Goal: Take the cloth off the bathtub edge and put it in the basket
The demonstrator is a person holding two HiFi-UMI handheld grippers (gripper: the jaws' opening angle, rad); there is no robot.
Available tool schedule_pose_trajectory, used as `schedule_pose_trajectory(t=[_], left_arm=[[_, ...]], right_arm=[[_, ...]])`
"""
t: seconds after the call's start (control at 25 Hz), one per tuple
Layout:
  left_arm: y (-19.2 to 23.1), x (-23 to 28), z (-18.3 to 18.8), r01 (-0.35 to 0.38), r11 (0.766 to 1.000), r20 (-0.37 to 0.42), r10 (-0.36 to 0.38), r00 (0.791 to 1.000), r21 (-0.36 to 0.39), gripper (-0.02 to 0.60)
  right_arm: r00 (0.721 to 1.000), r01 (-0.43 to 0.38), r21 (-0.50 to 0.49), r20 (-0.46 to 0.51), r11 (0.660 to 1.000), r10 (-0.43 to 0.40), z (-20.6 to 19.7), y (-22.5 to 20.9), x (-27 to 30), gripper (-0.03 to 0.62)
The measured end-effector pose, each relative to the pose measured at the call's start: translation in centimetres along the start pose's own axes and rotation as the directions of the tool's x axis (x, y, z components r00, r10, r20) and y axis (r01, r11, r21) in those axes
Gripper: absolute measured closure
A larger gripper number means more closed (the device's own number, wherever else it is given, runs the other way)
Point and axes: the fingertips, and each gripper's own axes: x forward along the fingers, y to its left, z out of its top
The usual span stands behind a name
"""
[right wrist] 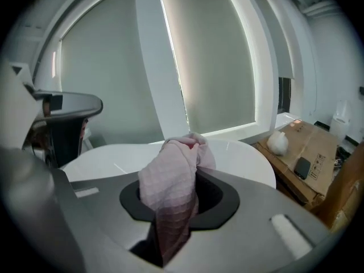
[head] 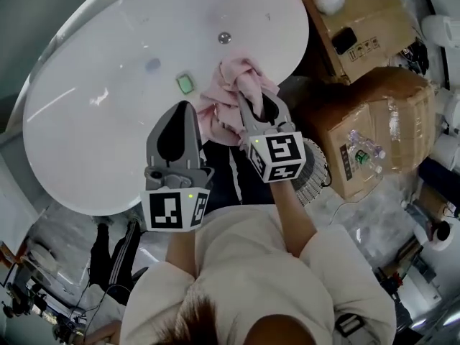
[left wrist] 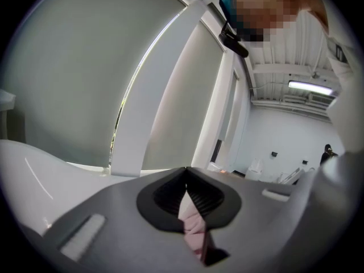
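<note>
The right tongs (head: 253,100) are clenched on the pink waffle-weave cloth (head: 228,95). In the right gripper view the cloth (right wrist: 170,181) is bunched between the jaws, bulging up past their tips and trailing down through the gap toward the camera. The left tongs (head: 181,108), just beside the right pair on their left, are closed tip to tip on nothing. A sliver of the cloth (left wrist: 193,226) shows through the slit behind their tips (left wrist: 186,170). The cloth hangs over the near rim of the white oval bathtub (head: 108,121), and whether it touches the rim cannot be told. The tub spreads ahead of both tongs, with a small green object (head: 186,84) just ahead of the left pair and the drain (head: 225,38) farther on. Behind the right tongs, under the forearm, is a white wire basket (head: 316,182). Cardboard boxes (head: 381,128) stand to the right.
</note>
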Motion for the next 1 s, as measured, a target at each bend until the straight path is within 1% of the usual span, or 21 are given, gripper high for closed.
schedule_pose_trajectory(t=[0.16, 0.4, 0.56, 0.68, 0.84, 1.0], left_arm=[[-1.1, -0.8, 3.5, 0.002, 1.000, 0.052, -0.003, 0.999, 0.019, 0.532], [-3.5, -2.1, 7.1, 0.027, 0.998, 0.099, -0.033, 0.995, 0.061, 0.532], [-4.7, -2.1, 9.3, 0.038, 0.996, 0.135, -0.048, 0.990, 0.081, 0.532], [-5.3, -2.1, 10.1, 0.048, 0.995, 0.154, -0.060, 0.986, 0.083, 0.532], [-5.6, -2.8, 11.2, 0.054, 0.995, 0.185, -0.069, 0.980, 0.084, 0.532], [-4.7, -4.1, 12.2, 0.041, 0.996, 0.208, -0.057, 0.976, 0.081, 0.532]], right_arm=[[0.996, -0.015, 0.002, 0.093, 1.000, 0.015, 5.2, 0.6, -3.5, 0.502], [0.978, -0.022, -0.041, 0.208, 0.999, 0.030, 12.3, 1.4, -8.0, 0.502], [0.965, -0.020, -0.065, 0.259, 0.998, 0.037, 15.8, 1.9, -10.0, 0.500], [0.955, -0.030, -0.082, 0.291, 0.996, 0.052, 17.6, 2.5, -11.6, 0.500], [0.933, -0.048, -0.093, 0.351, 0.994, 0.078, 20.4, 3.3, -13.7, 0.500], [0.896, -0.077, -0.126, 0.427, 0.989, 0.124, 23.7, 5.3, -16.3, 0.500]])
